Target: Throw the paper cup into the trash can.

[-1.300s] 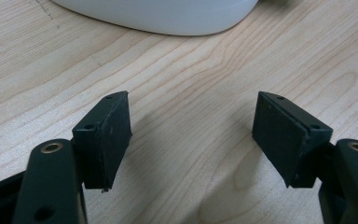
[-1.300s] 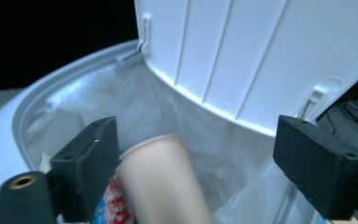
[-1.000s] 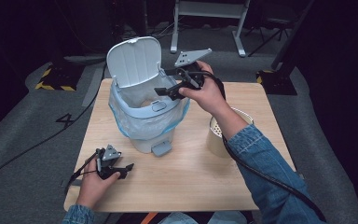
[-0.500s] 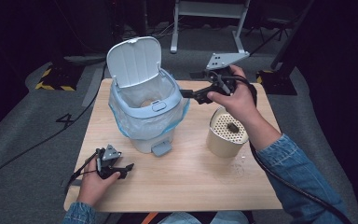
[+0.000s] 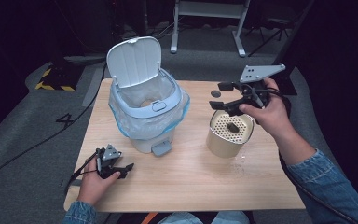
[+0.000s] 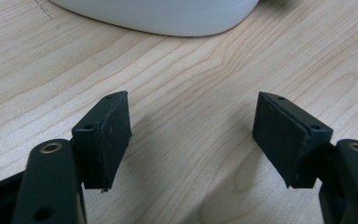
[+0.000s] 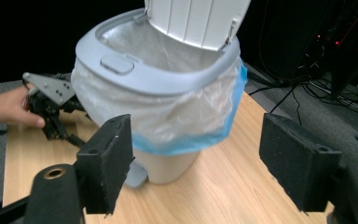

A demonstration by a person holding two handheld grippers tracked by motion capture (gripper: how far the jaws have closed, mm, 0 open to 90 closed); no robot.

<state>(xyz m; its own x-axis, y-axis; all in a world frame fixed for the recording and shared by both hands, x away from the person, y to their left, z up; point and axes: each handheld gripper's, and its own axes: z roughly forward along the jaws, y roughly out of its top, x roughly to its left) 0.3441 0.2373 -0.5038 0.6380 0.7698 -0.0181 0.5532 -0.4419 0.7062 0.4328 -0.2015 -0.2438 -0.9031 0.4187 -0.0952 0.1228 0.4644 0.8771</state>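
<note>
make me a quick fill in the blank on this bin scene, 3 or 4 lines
1. The lid of the pedal bin stands ____.
2. The right gripper hangs above the perforated top of the beige ____.
3. The left gripper rests low on the wooden table, its jaws ____ with nothing between them.
4. A clear bag with a ____ edge lines the bin.

Missing words: open; canister; open; blue

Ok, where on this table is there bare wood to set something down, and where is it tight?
Bare wood runs along the near edge of the table, between the left gripper and the right forearm, in front of the bin and the beige canister. The far right corner, with a small dark object, has less room. Tightest is the gap between bin and canister, near the right gripper.
</note>
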